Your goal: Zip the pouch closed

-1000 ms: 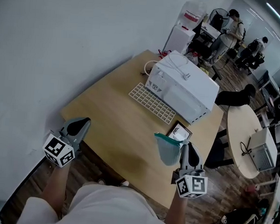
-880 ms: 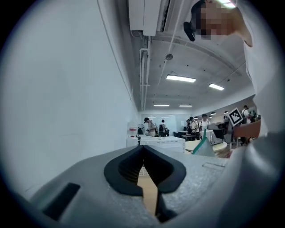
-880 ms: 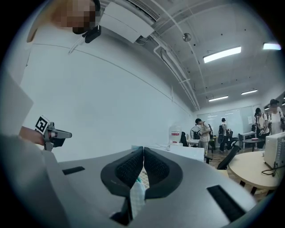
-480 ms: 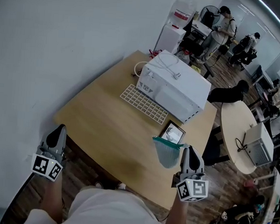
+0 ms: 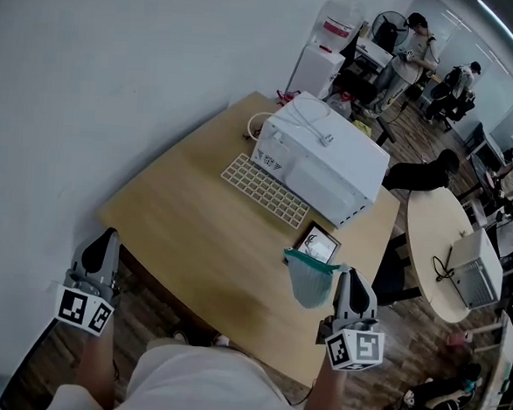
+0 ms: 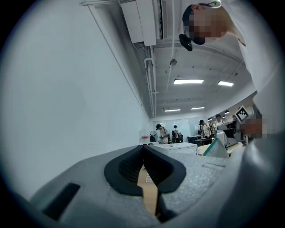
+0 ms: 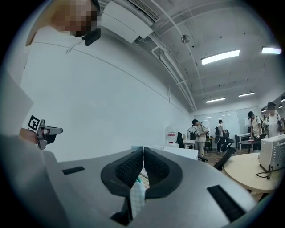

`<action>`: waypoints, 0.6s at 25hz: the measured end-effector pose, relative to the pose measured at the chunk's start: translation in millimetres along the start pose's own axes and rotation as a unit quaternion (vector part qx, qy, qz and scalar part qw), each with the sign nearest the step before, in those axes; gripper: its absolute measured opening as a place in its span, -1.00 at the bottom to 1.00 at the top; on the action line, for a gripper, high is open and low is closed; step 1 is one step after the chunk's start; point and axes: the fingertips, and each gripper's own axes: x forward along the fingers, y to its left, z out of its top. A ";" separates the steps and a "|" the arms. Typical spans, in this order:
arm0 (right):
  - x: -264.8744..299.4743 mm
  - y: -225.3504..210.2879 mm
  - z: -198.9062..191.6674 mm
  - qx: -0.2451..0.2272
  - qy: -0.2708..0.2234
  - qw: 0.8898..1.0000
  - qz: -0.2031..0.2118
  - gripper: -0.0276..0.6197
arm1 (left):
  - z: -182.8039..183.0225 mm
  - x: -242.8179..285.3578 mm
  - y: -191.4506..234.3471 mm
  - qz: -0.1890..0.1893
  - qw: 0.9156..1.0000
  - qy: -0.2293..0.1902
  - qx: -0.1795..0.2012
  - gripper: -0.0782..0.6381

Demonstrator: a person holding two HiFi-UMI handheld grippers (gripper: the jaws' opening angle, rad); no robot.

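Note:
A grey mesh pouch with a teal zip edge hangs above the table's near right part. My right gripper is shut on the pouch's right end; the mesh shows pinched between its pads. My left gripper sits off the table's near left corner, above the floor, shut with nothing in it. In the left gripper view its jaws meet, and the pouch shows far off to the right. The left gripper also appears at the left of the right gripper view.
On the wooden table stand a white box-shaped appliance, a pale keyboard and a small black-framed item. A round table stands to the right. Several people are at desks in the back.
My left gripper has swung left and away from the table's near corner, then held still. The right gripper keeps the pouch in nearly the same place.

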 end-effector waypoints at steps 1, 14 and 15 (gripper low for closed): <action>1.5 0.3 0.0 0.001 -0.001 1.000 0.001 -0.89 | 0.0 0.7 -0.8 0.000 1.000 0.000 0.000 -0.74; 19.2 15.5 2.0 -0.006 -0.008 1.000 0.027 -0.89 | 6.1 12.4 -5.2 -0.007 1.000 -0.004 0.002 -0.74; 20.4 16.5 2.0 -0.006 -0.009 1.000 0.028 -0.89 | 5.6 12.2 -4.8 -0.006 1.000 -0.004 0.002 -0.74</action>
